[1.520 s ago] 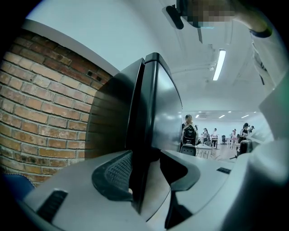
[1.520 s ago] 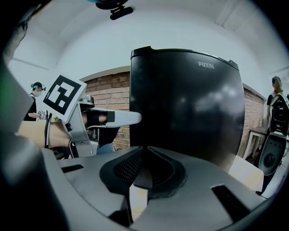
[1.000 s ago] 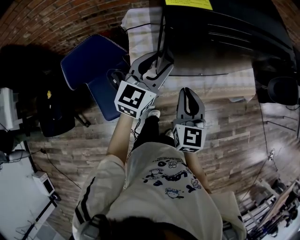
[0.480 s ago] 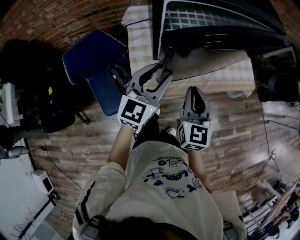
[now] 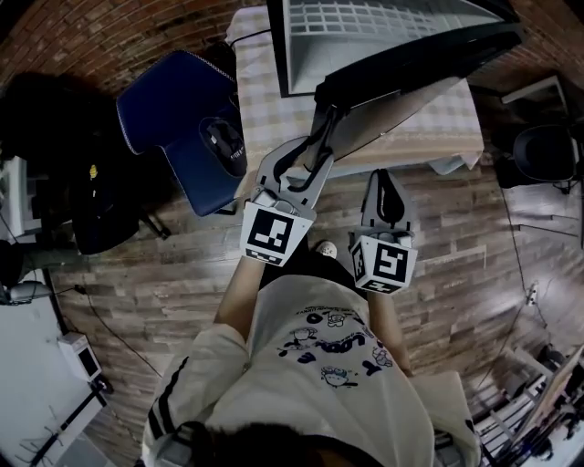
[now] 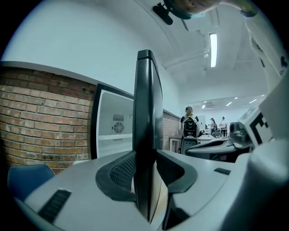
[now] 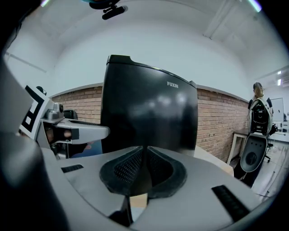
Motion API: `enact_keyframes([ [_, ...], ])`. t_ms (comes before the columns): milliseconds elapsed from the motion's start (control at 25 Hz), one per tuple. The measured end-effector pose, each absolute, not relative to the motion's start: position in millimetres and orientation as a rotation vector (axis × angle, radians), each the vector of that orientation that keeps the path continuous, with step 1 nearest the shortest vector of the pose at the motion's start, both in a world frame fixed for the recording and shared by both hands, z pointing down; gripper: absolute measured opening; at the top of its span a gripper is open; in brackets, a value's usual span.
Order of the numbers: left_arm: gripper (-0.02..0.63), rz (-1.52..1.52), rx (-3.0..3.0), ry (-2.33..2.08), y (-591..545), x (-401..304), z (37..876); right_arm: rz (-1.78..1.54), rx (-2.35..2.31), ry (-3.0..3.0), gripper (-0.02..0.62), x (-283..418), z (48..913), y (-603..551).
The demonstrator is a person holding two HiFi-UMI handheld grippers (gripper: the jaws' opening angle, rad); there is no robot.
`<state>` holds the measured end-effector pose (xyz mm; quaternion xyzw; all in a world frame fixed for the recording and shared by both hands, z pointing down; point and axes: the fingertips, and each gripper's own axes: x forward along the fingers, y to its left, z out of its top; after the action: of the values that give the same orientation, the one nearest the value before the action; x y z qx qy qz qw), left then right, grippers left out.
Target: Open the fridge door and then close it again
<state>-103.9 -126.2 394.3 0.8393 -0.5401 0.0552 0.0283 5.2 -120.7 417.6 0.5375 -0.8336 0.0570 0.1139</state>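
The fridge door point(image 5: 411, 64) stands open at twelve o'clock, angled out from the fridge point(image 5: 365, 23). The left gripper point(image 5: 321, 128) has just been narrowing its jaws, and they pinch the door's edge. At four o'clock of it, the right gripper point(image 5: 381, 182) has its jaws pressed together on nothing and faces the door's black front.

Black fridge door point(image 5: 420, 64), checked tablecloth point(image 5: 260, 109)

One fridge point(image 5: 365, 27), one open door point(image 5: 429, 59); two grippers point(image 5: 315, 150) point(image 5: 384, 182), one blue chair point(image 5: 173, 119), one checked tablecloth point(image 5: 260, 100)
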Motion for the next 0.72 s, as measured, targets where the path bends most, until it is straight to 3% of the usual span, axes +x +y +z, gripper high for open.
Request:
enact_keyframes([
  [720,0.133,0.234,2.642,-1.595,-47.5,11.7,392.3,0.156,1.754,-2.36,0.044,107.5,411.5,-62.6],
])
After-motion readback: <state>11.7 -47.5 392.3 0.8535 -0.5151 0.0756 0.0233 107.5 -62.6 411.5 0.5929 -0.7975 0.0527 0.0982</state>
